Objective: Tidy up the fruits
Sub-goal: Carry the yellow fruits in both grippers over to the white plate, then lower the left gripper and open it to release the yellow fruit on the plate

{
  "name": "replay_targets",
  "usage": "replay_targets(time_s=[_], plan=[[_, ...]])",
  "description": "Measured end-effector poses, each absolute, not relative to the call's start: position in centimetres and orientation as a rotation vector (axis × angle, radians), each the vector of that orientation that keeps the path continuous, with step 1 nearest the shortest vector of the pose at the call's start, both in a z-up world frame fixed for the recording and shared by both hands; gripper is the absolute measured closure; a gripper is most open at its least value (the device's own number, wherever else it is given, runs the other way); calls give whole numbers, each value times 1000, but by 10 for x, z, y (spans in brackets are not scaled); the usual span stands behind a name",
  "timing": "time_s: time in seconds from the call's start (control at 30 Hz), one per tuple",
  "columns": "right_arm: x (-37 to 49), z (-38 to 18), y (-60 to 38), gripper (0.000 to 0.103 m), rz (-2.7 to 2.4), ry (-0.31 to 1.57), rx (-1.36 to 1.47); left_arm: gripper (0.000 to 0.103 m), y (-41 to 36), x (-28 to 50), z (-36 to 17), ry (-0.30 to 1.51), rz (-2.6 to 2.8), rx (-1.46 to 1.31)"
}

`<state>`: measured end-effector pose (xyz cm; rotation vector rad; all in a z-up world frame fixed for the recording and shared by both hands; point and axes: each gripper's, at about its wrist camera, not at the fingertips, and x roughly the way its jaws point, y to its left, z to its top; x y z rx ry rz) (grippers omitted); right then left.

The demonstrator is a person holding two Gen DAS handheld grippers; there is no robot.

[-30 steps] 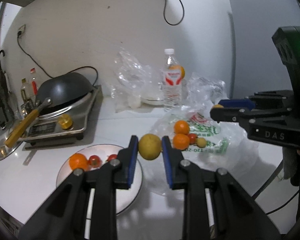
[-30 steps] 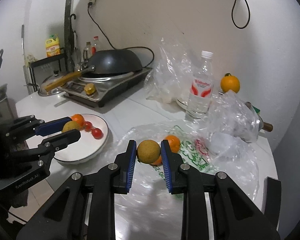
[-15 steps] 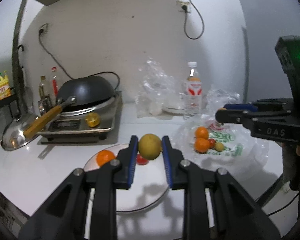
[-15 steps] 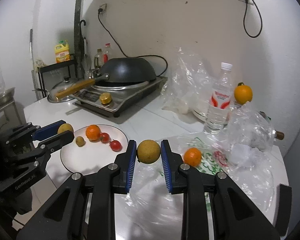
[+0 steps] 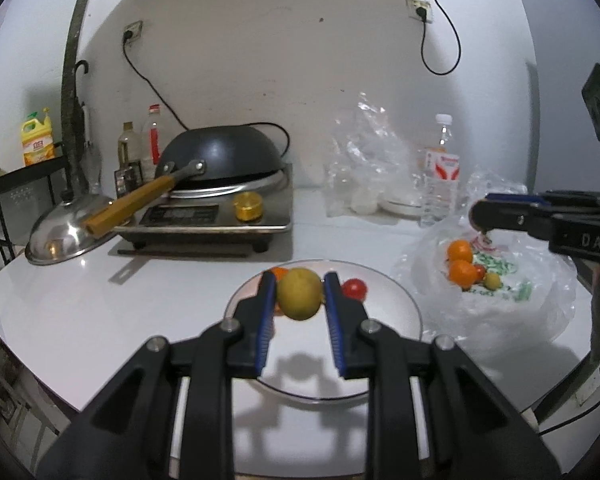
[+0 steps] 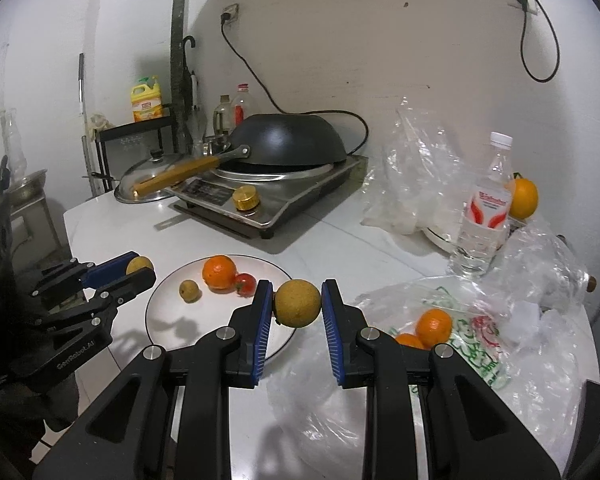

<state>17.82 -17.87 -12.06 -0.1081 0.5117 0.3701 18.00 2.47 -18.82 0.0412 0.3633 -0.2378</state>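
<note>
My left gripper [image 5: 300, 294] is shut on a yellow-green round fruit [image 5: 299, 293] and holds it above the white plate [image 5: 395, 312]. The plate [image 6: 160, 320] holds an orange [image 6: 219, 271], a red tomato [image 6: 246, 282] and a small yellow fruit [image 6: 189, 290]. My right gripper [image 6: 296, 303] is shut on a yellow-brown round fruit [image 6: 297, 303] over the plate's right edge. A clear plastic bag [image 5: 499, 300] on the right holds two oranges [image 5: 461, 262], a tomato and a small yellow fruit [image 5: 491, 280].
An induction cooker with a black wok [image 5: 220, 160] stands at the back left, a steel lid [image 5: 64, 236] beside it. A water bottle [image 6: 485, 208], crumpled clear bags [image 6: 415, 176] and a lone orange [image 6: 521, 198] stand at the back right. The table edge runs close in front.
My left gripper has carried its fruit from over the bag leftward to above the plate. My right gripper has moved left with its fruit, towards the plate's right edge.
</note>
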Motion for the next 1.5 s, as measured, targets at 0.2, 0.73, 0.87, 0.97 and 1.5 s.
replay_targets(time_s=[0.2, 0.73, 0.87, 0.97, 1.5], plan=[[185, -129, -165, 76, 398, 530, -110, 78, 35, 187, -201, 385, -221, 31], [209, -151, -134, 76, 433, 591, -131, 78, 43, 212, -232, 460, -208, 35], [215, -156, -129, 76, 436, 607, -135, 78, 45, 216, -236, 478, -209, 39], [219, -159, -126, 76, 438, 616, -139, 78, 44, 218, -237, 480, -217, 40], [235, -172, -103, 76, 460, 650, -158, 77, 45, 223, -244, 505, -258, 30]])
